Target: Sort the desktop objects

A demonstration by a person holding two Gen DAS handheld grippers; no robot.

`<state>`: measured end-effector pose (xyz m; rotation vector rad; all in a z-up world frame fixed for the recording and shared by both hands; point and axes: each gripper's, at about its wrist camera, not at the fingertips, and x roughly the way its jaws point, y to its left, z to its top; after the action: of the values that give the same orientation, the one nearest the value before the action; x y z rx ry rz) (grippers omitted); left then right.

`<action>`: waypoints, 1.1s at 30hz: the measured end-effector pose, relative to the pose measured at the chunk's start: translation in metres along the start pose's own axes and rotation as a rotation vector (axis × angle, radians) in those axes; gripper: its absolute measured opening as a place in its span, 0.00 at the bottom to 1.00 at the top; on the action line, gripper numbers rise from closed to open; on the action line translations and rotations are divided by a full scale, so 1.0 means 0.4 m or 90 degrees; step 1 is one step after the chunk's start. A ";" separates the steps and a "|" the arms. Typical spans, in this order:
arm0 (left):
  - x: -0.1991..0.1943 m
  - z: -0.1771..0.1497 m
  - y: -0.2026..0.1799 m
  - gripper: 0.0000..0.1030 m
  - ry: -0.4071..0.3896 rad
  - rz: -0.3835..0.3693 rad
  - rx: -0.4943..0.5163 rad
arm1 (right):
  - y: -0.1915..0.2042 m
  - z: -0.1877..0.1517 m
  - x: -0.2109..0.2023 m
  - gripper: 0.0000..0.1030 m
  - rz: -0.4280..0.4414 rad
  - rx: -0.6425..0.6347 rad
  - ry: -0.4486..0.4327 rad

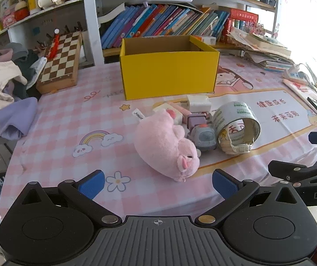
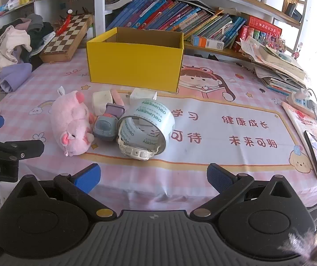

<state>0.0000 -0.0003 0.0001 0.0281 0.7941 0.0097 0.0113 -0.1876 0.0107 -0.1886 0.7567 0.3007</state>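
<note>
You had not yet picked anything: both your left gripper [image 1: 158, 182] and right gripper [image 2: 154, 176] hung wide and empty near the pig [image 1: 166, 144], tape [image 2: 146, 125] and car [image 2: 104, 128], clustered before the box [image 1: 169, 66], so I judged the pig first.

Bright daylight from the blown-out right side, soft shadows, sharp centre, strong fisheye bending at edges.
</note>
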 end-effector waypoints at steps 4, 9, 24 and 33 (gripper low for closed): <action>0.000 0.001 -0.002 1.00 -0.007 0.003 0.004 | 0.001 0.000 -0.001 1.00 -0.001 0.000 0.000; -0.003 -0.005 0.010 1.00 -0.003 -0.007 -0.001 | 0.002 0.001 -0.002 1.00 -0.001 0.000 0.000; -0.002 -0.001 0.005 1.00 -0.003 -0.004 -0.002 | 0.008 0.002 0.000 1.00 -0.001 -0.002 0.000; -0.001 -0.002 0.006 1.00 -0.003 -0.004 -0.002 | 0.007 0.005 -0.002 1.00 -0.002 -0.004 0.000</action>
<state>-0.0008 0.0022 0.0001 0.0225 0.7887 0.0050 0.0111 -0.1846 0.0123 -0.1950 0.7550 0.3005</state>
